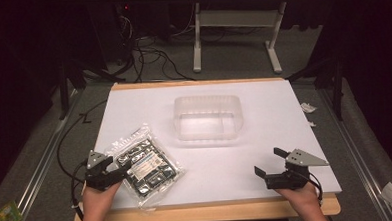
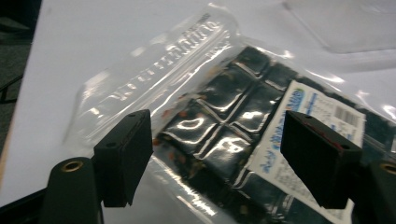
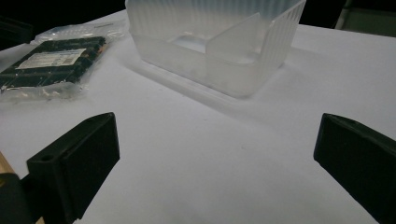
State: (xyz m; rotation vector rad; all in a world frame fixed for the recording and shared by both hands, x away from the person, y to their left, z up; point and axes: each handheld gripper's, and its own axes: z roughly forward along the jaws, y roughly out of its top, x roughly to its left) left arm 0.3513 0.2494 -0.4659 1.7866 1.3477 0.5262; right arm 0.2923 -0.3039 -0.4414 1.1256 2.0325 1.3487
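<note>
A clear zip bag (image 1: 145, 165) holding dark blocks and a white label lies at the table's front left. My left gripper (image 1: 117, 166) stands open at the bag's left edge. In the left gripper view the bag (image 2: 219, 116) lies just beyond and below the spread jaws of the left gripper (image 2: 219, 149). A translucent plastic tub (image 1: 207, 117) with an inner divider stands at mid table. My right gripper (image 1: 269, 161) is open near the front right edge, with nothing between its jaws. In the right gripper view the right gripper (image 3: 217, 158) faces the tub (image 3: 215, 42), with the bag (image 3: 51, 60) far left.
The white table top (image 1: 264, 117) has a wooden rim. Cables and a white desk frame (image 1: 196, 35) are on the floor behind it. Paper scraps (image 1: 308, 107) lie off the right edge, and a green packet (image 1: 3, 216) lies on the floor at bottom left.
</note>
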